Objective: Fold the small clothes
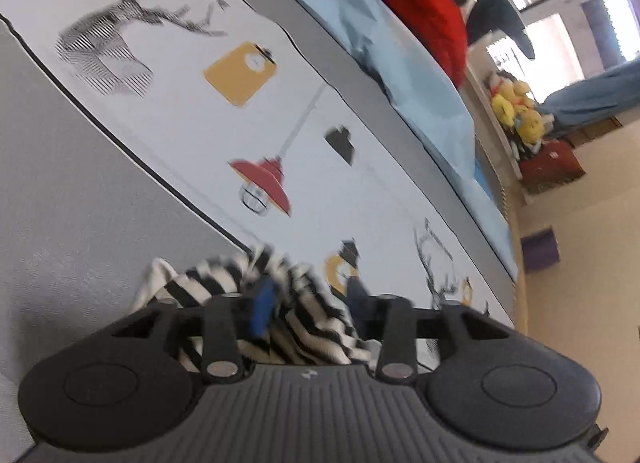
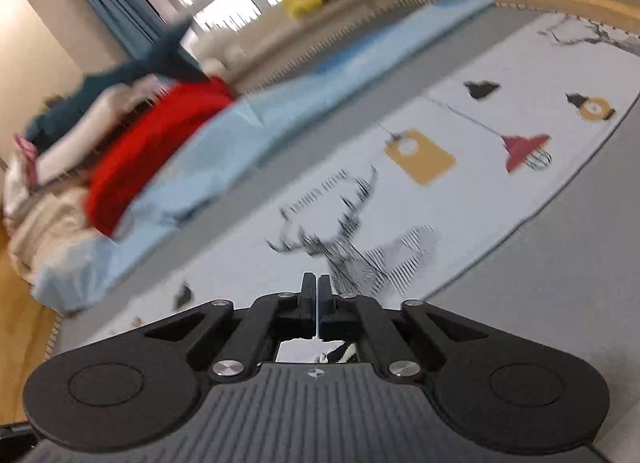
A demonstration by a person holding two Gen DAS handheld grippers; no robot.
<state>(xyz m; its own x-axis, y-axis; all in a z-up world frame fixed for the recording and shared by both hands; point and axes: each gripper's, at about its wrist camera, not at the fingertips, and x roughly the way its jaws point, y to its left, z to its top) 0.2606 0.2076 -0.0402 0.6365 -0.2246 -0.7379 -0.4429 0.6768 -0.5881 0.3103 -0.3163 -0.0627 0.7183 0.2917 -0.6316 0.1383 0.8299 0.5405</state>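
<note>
Our left gripper (image 1: pixel 308 303) stands wide open around the striped garment (image 1: pixel 224 287) at six o'clock on the bed cover (image 1: pixel 180 135); our right gripper (image 2: pixel 317 295) is closed, seemingly empty. A shallow pinch could drop the cloth.

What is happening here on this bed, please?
A person is working over a printed bedspread with two handheld grippers. At the left gripper, a black-and-white striped garment lies bunched between its spread fingers; the blur hides whether they pinch it. The right gripper has its fingers pressed together with nothing visibly held, pointing at the deer print. No fold is visible yet.
</note>
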